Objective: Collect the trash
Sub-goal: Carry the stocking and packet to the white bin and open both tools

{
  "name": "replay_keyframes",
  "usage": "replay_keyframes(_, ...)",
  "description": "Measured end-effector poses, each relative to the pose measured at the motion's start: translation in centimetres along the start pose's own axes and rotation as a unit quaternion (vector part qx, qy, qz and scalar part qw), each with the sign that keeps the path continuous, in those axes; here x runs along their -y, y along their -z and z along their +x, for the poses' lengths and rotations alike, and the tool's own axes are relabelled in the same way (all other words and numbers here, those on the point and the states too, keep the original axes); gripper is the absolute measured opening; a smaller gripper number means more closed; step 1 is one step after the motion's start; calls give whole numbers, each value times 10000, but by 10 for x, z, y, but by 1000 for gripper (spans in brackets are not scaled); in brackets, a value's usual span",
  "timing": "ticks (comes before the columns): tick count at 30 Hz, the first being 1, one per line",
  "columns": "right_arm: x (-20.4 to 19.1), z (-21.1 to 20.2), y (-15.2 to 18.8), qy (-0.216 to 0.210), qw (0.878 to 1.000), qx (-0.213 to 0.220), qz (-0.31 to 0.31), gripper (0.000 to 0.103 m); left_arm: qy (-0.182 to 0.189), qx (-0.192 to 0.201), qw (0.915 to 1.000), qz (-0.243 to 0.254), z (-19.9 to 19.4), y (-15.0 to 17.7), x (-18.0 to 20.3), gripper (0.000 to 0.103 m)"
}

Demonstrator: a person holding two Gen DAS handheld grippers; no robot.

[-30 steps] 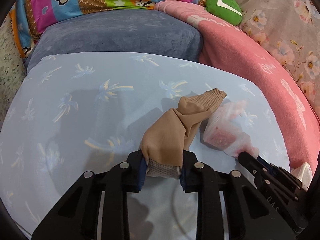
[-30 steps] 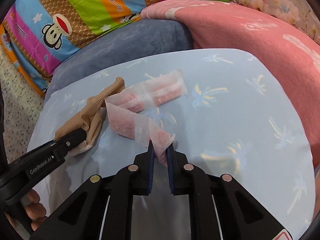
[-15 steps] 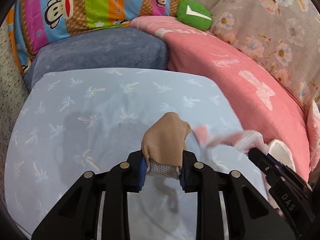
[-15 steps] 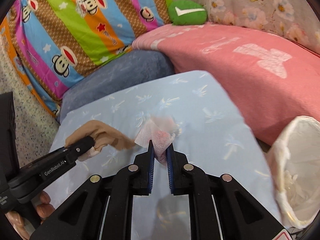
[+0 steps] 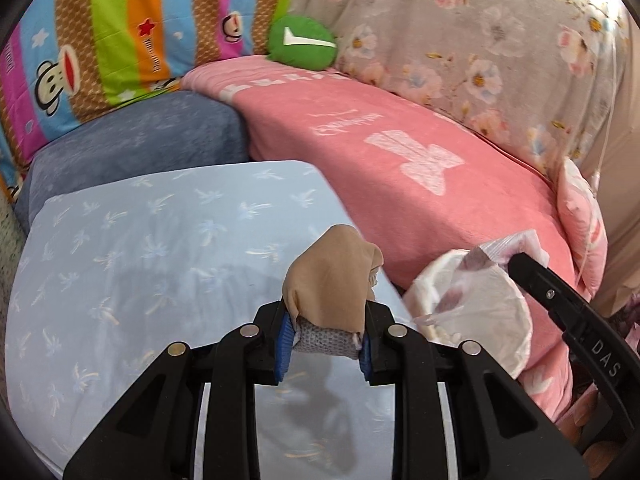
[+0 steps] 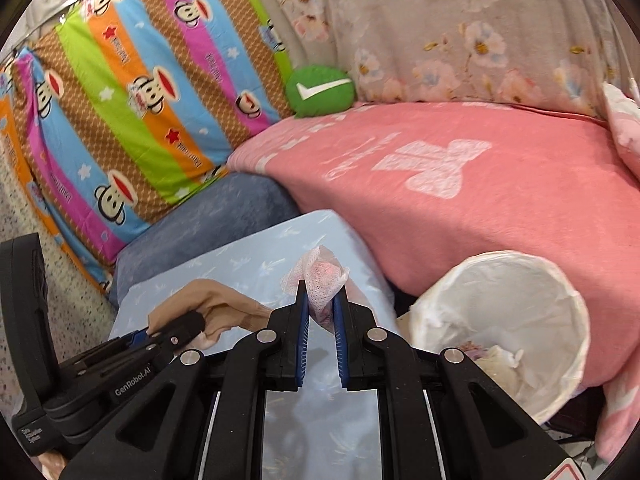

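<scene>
My left gripper [image 5: 325, 334] is shut on a tan stocking [image 5: 332, 276] with a grey mesh end, held above the right part of the light blue table [image 5: 140, 264]. It also shows in the right wrist view [image 6: 216, 308]. My right gripper [image 6: 320, 312] is shut on a pink-and-white wrapper [image 6: 320, 280], which in the left wrist view [image 5: 516, 248] hangs over the bin's far rim. The white-lined trash bin [image 6: 504, 328] stands right of the table and holds some crumpled trash.
A pink blanket [image 6: 480, 184] covers the sofa behind the bin. A blue cushion [image 5: 132, 144], a striped monkey-print pillow [image 6: 140, 92] and a green round cushion [image 6: 320, 90] lie behind the table. Floral fabric [image 5: 480, 40] hangs at the back.
Both grippers lifted their items off the table and moved right toward the bin. The wrapper, stretched flat before, now hangs bunched from the right gripper near the bin.
</scene>
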State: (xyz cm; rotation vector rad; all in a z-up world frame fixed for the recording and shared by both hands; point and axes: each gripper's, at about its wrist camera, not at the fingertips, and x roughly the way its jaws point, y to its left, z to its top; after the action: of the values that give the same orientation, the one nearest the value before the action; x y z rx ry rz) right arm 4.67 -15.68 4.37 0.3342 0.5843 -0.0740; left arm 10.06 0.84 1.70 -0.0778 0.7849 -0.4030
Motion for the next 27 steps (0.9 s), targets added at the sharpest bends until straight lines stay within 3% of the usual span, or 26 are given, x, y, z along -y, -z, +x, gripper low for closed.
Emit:
replay_keyframes(13, 77, -40, -10, 341, 9977, 311, 499, 11, 567, -98, 9955, 755, 10, 0, 88, 27)
replay_keyframes(25, 116, -50, -10, 559, 9944, 429, 790, 11, 853, -212, 9894, 1160, 23, 0, 137, 29)
replay_keyframes(26, 119, -51, -11, 574, 9942, 431, 804, 11, 878, -237, 9888, 1186, 24, 0, 140, 32)
replay_keyframes(27, 121, -50, -11, 584, 9940, 433, 818, 11, 881, -249, 9886, 1198, 25, 0, 142, 41)
